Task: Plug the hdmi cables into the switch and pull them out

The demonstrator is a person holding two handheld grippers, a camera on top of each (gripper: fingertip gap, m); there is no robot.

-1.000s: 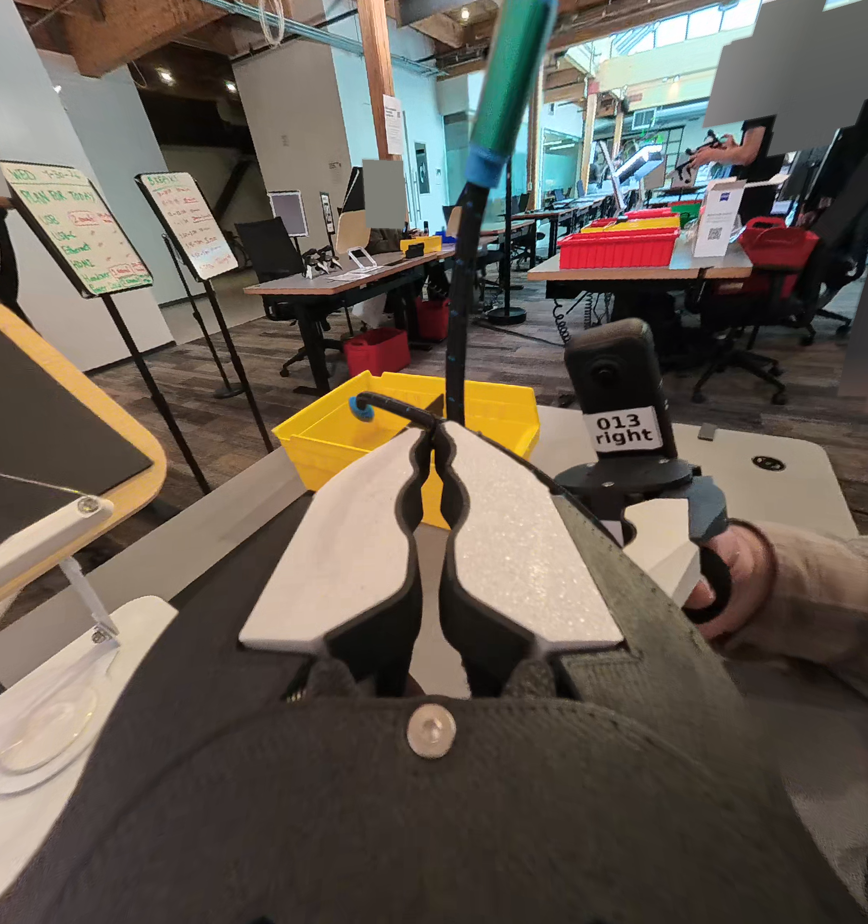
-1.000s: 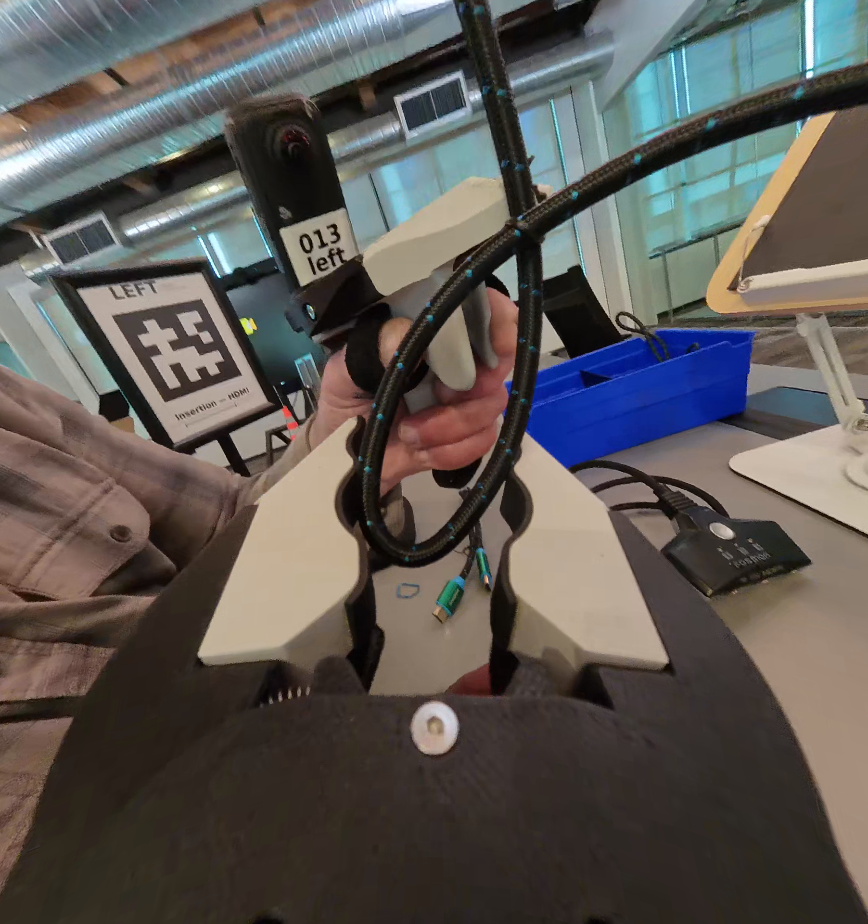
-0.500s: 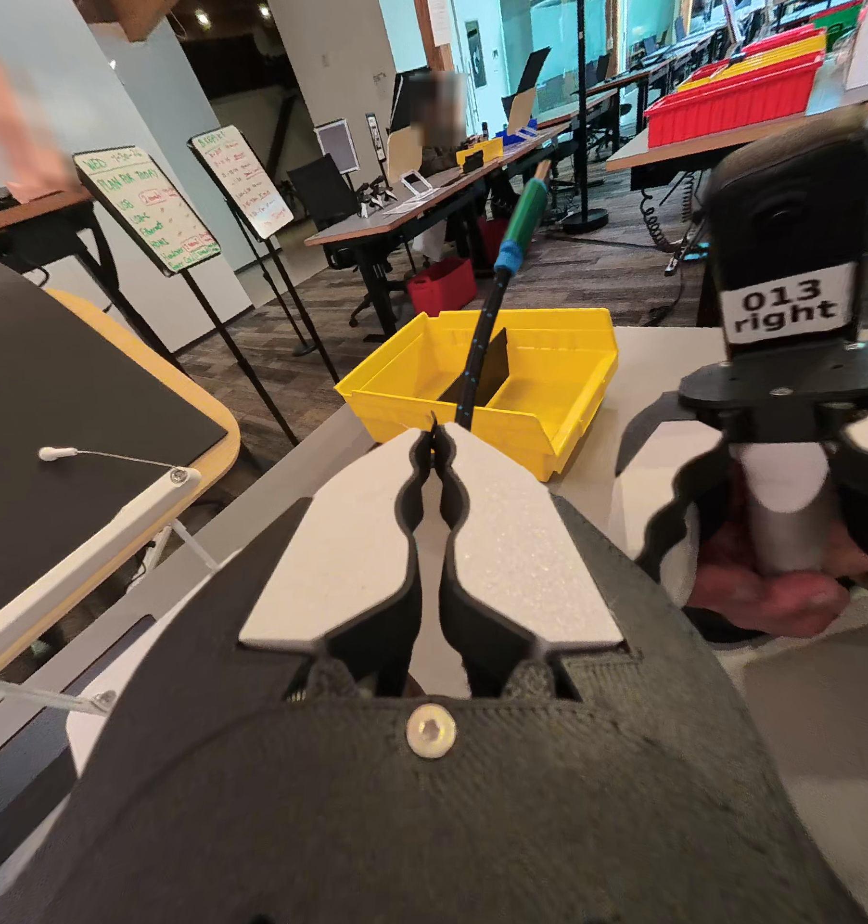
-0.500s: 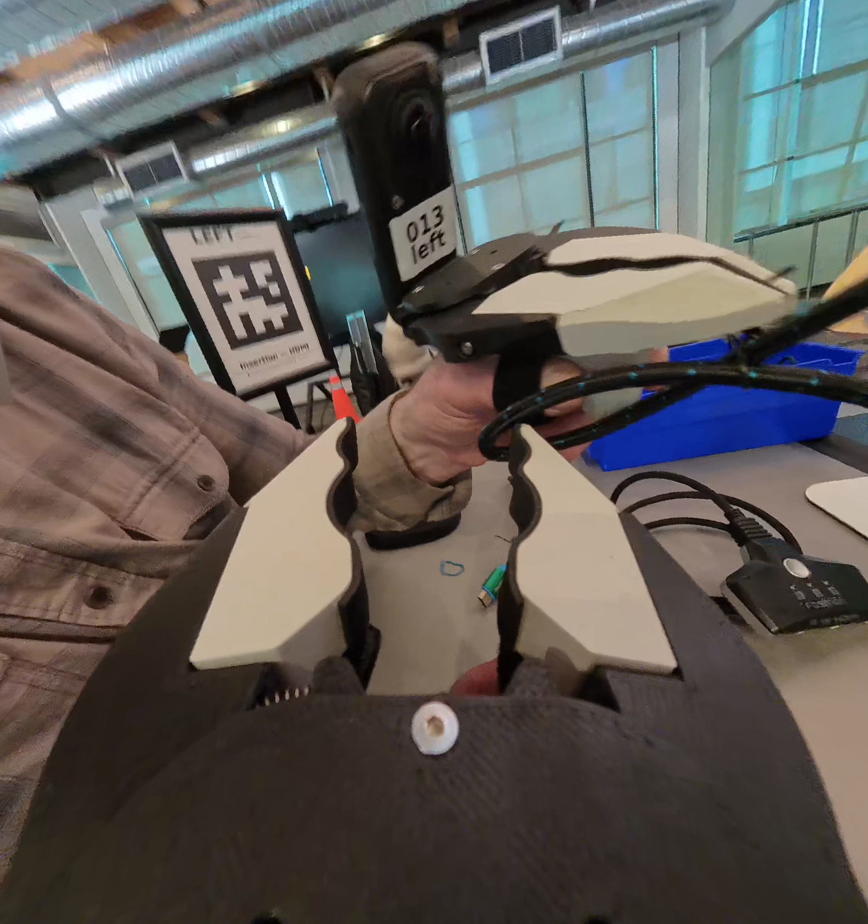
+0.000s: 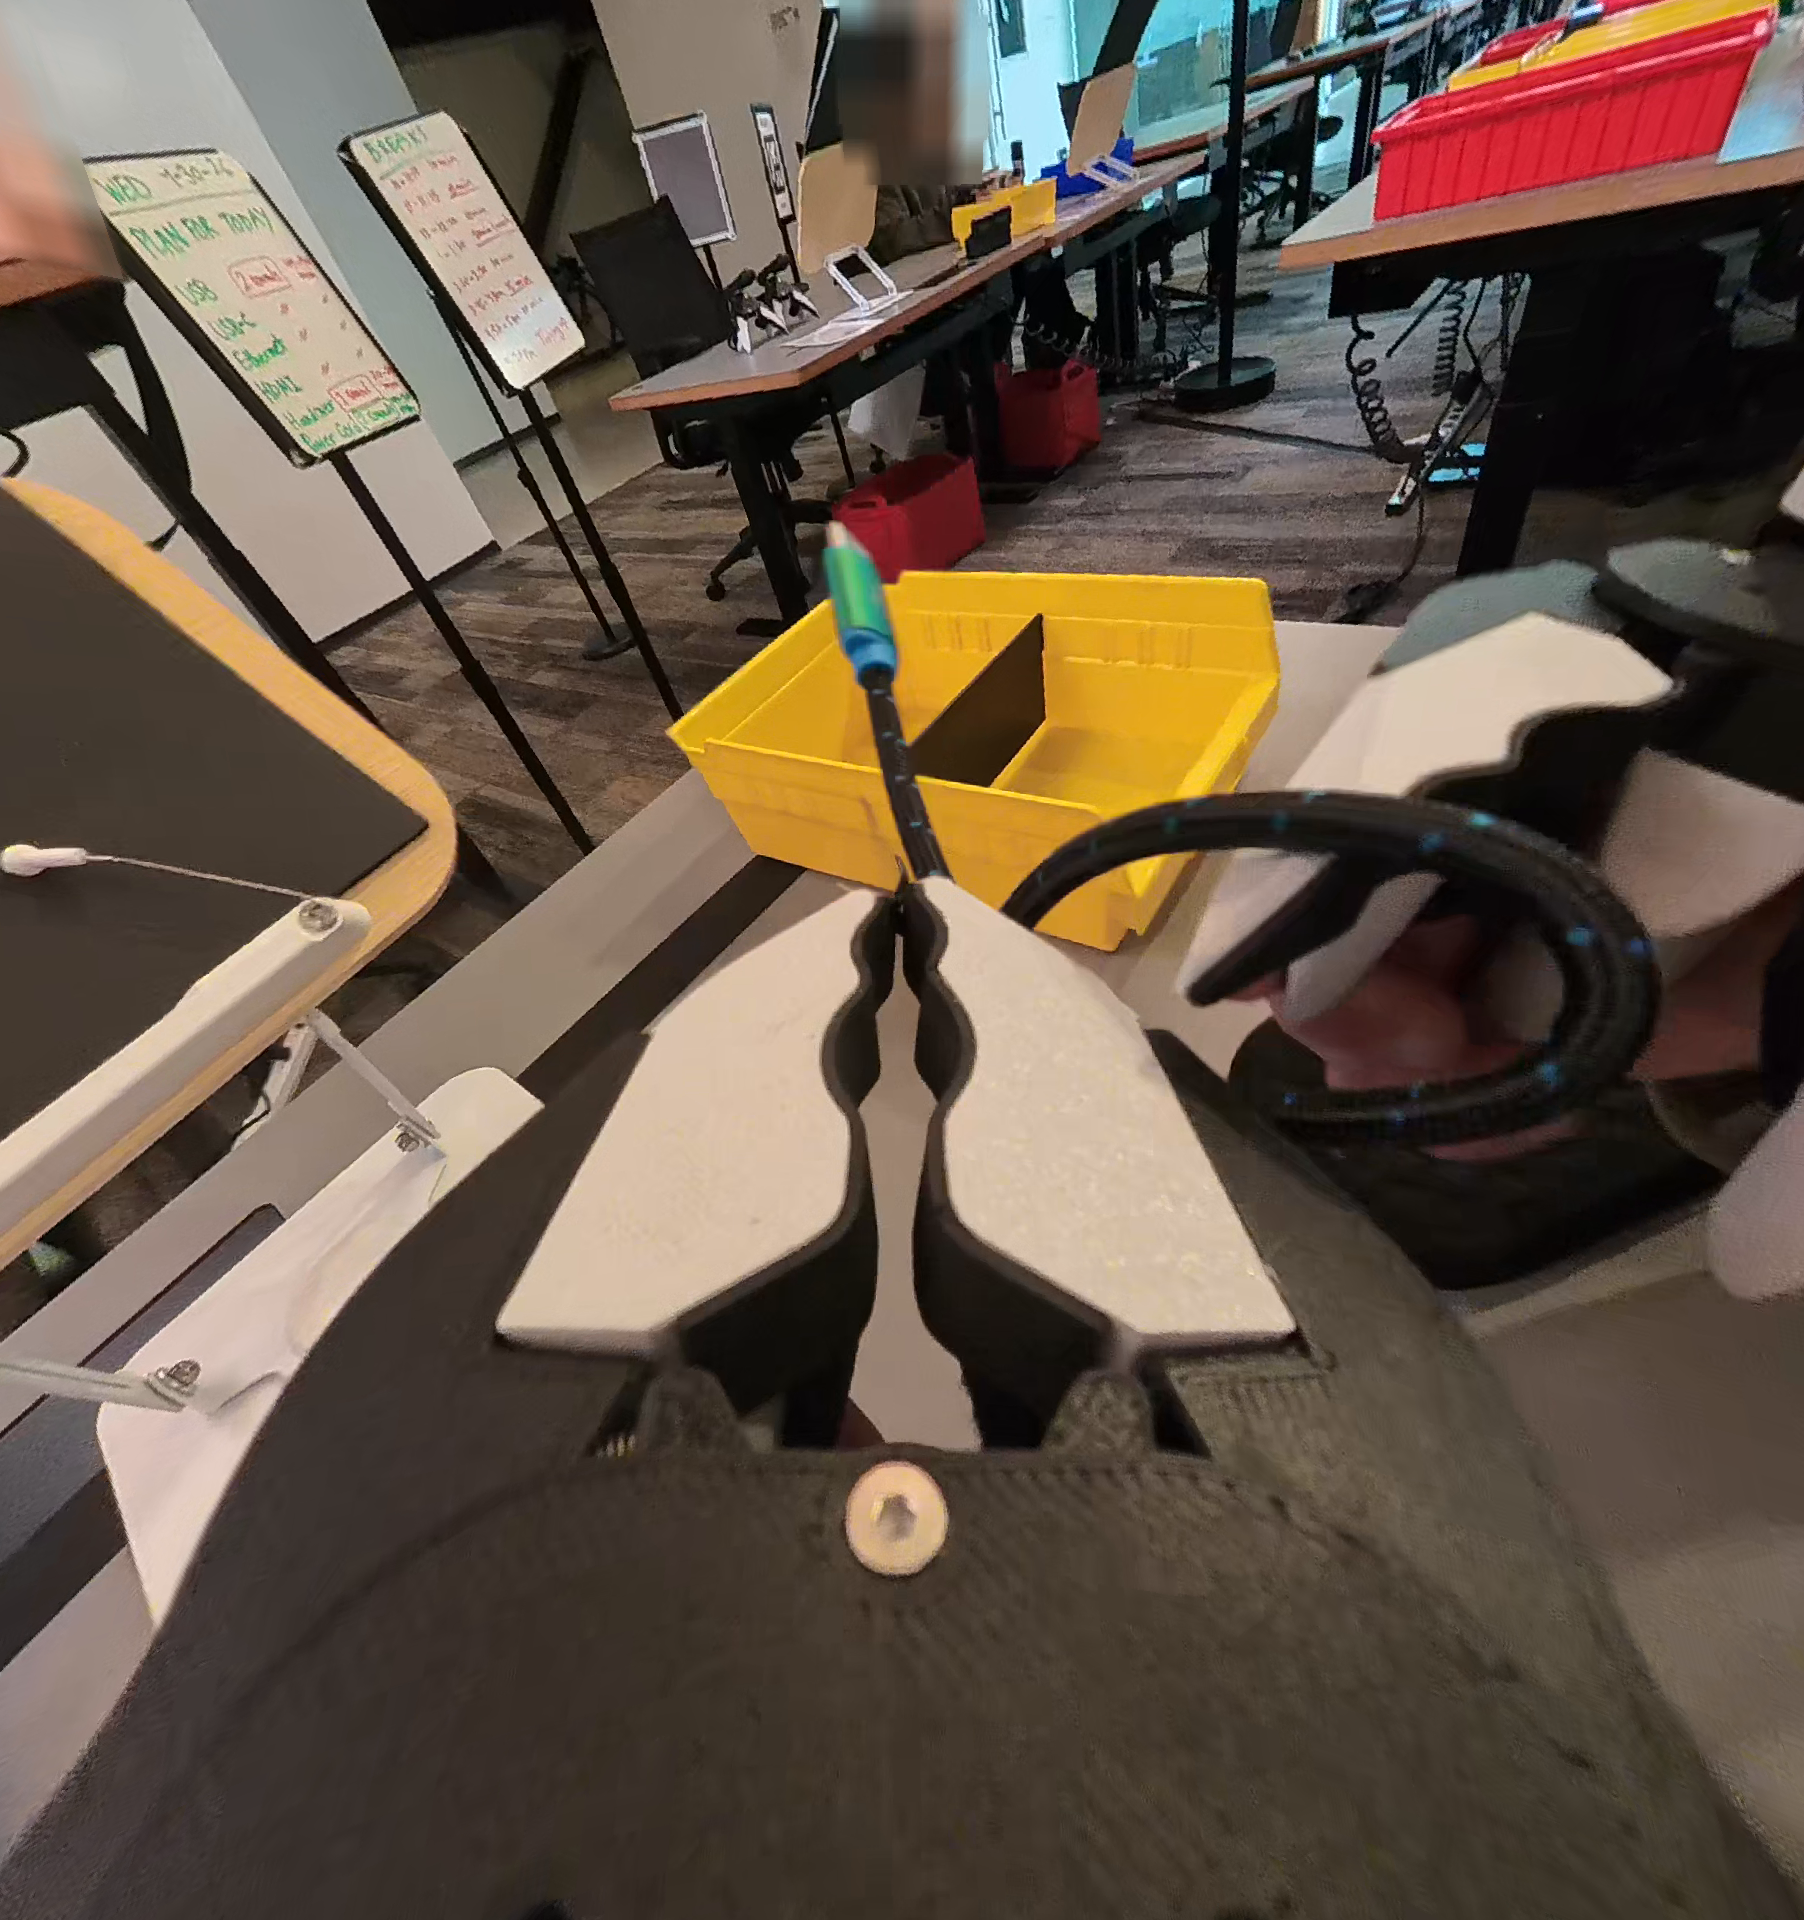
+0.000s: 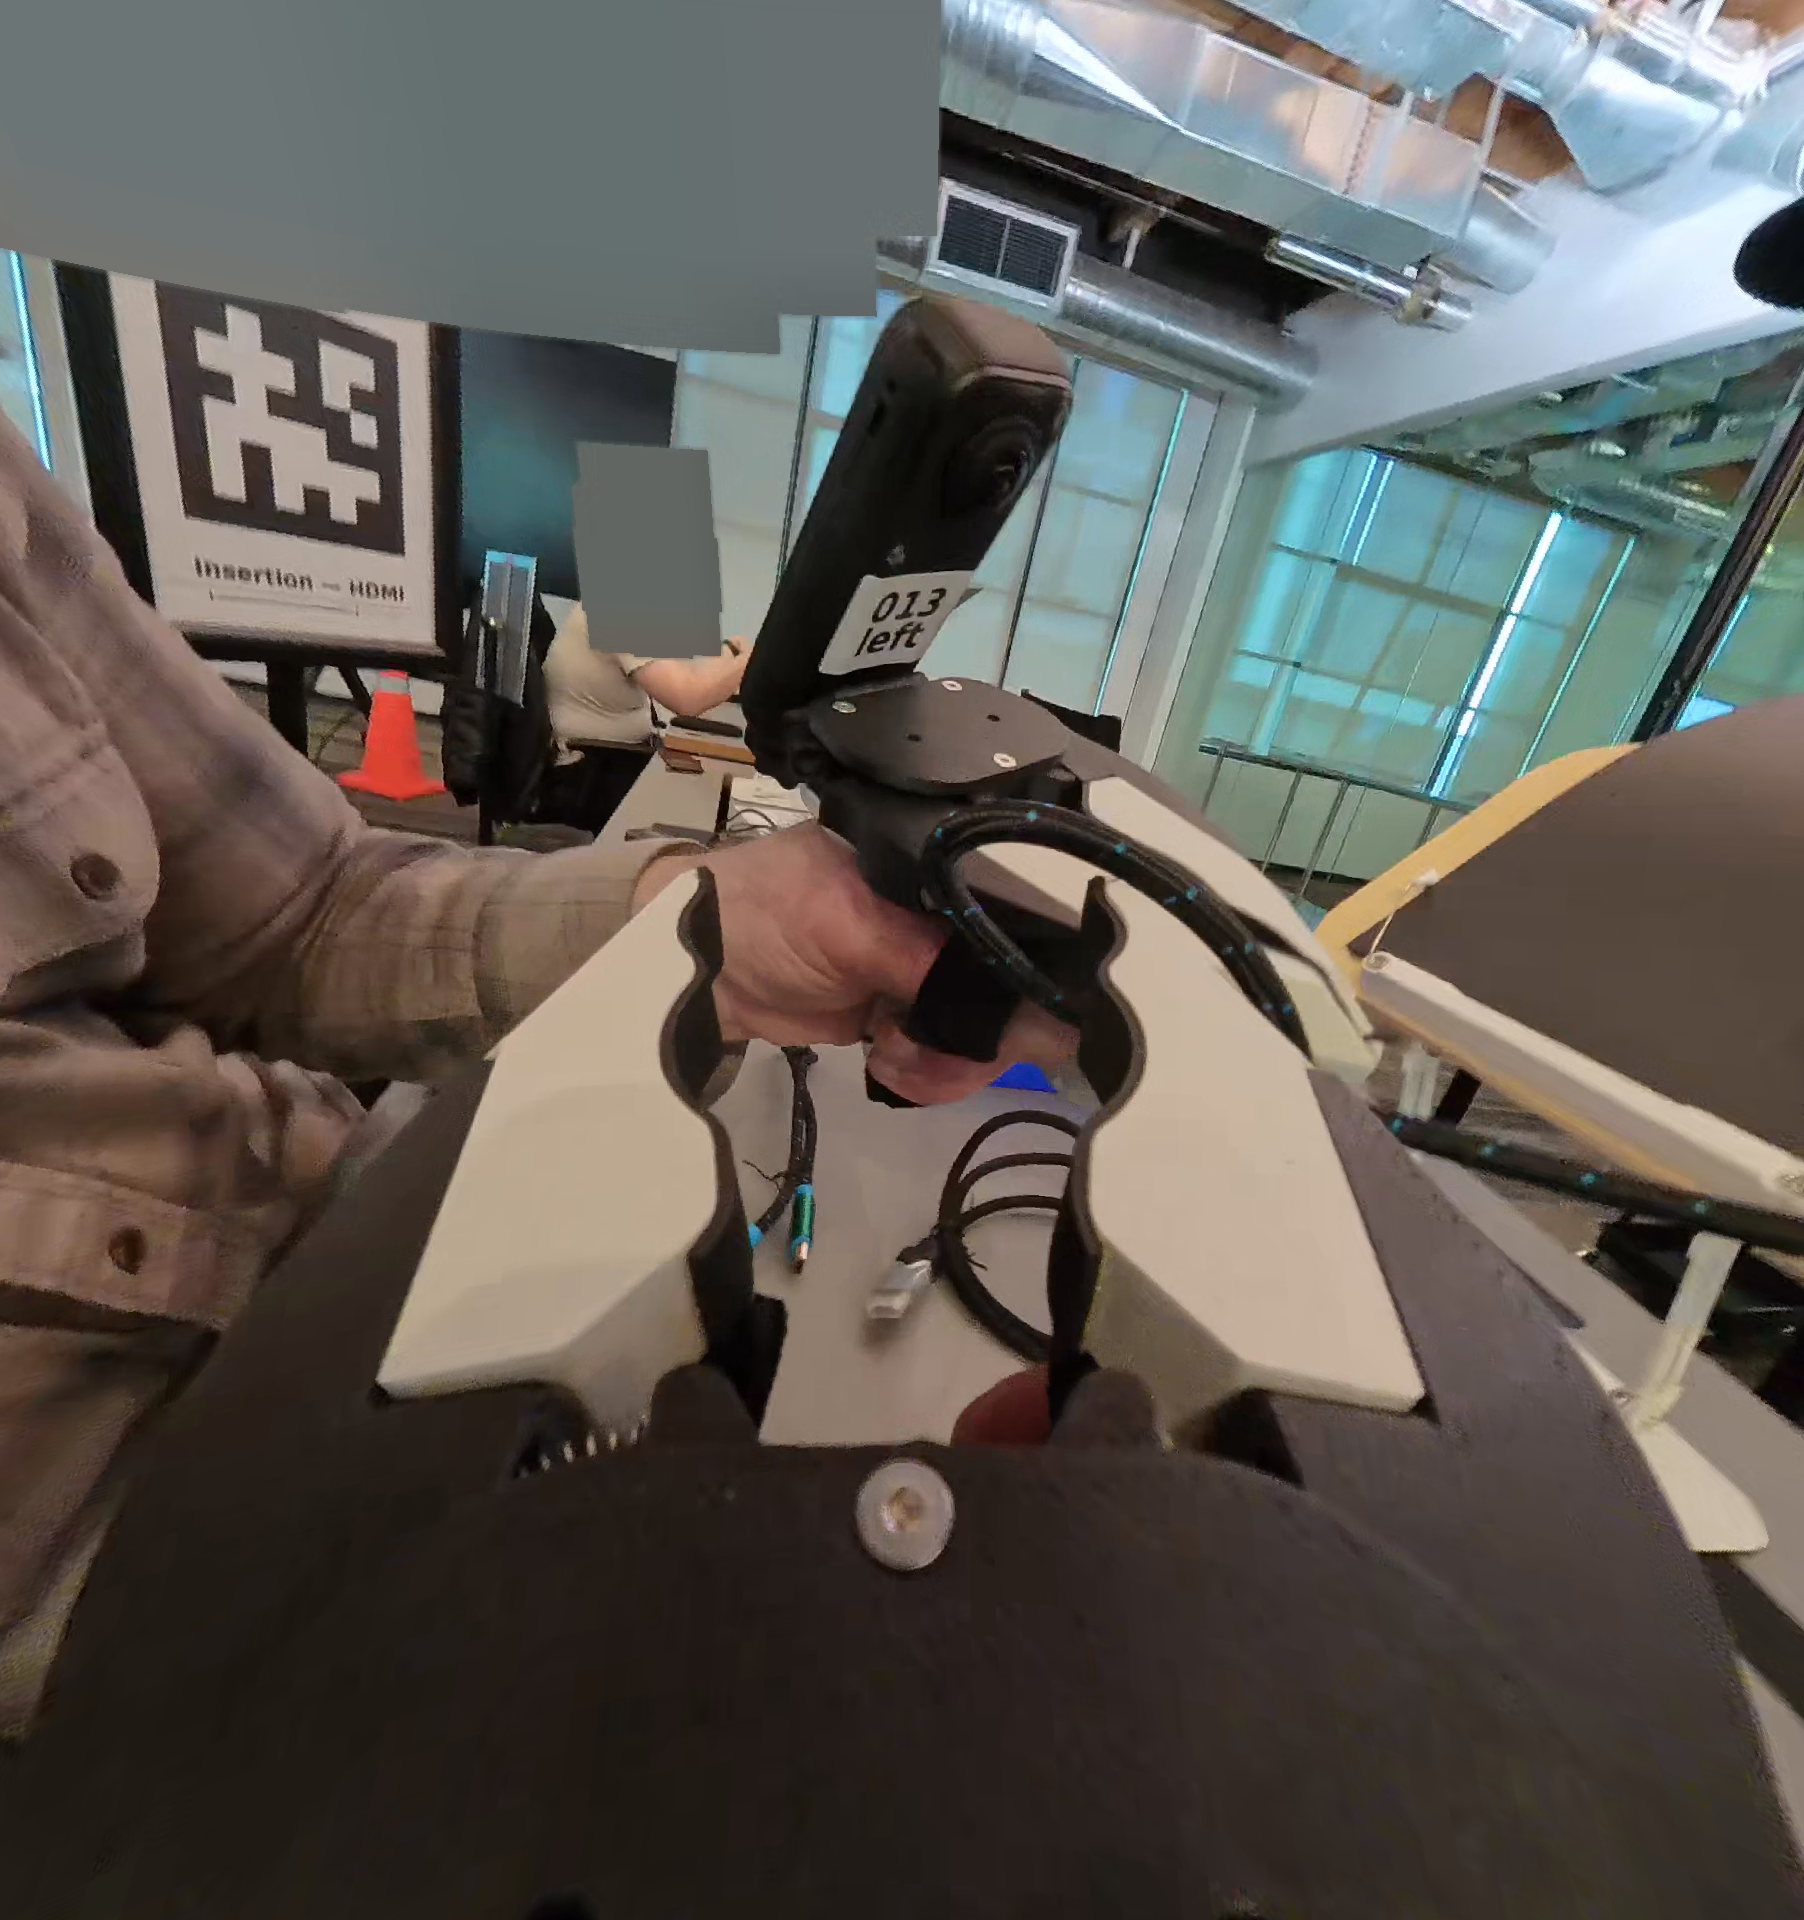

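Cables count two braided black ones: one (image 5: 903, 769) pinched at the tips of the left gripper (image 5: 906, 914), its green plug (image 5: 856, 608) pointing up toward 12 o'clock, the slack looping off at 3 o'clock — and a second (image 6: 796, 1164) lying on the grey table (image 6: 877, 1382) between the fingers of the right gripper (image 6: 903, 914), which stands spread and empty. One thin black lead with a silver plug (image 6: 896, 1288) lies just beside it. One yellow bin (image 5: 1106, 748) sits past the left tips. Half a second ago the switch showed at 3 o'clock in the right view; now it is out of sight, and the held plug has tilted toward 11 — the loop has swung in. Open office, whiteboards (image 5: 254, 301), desks.
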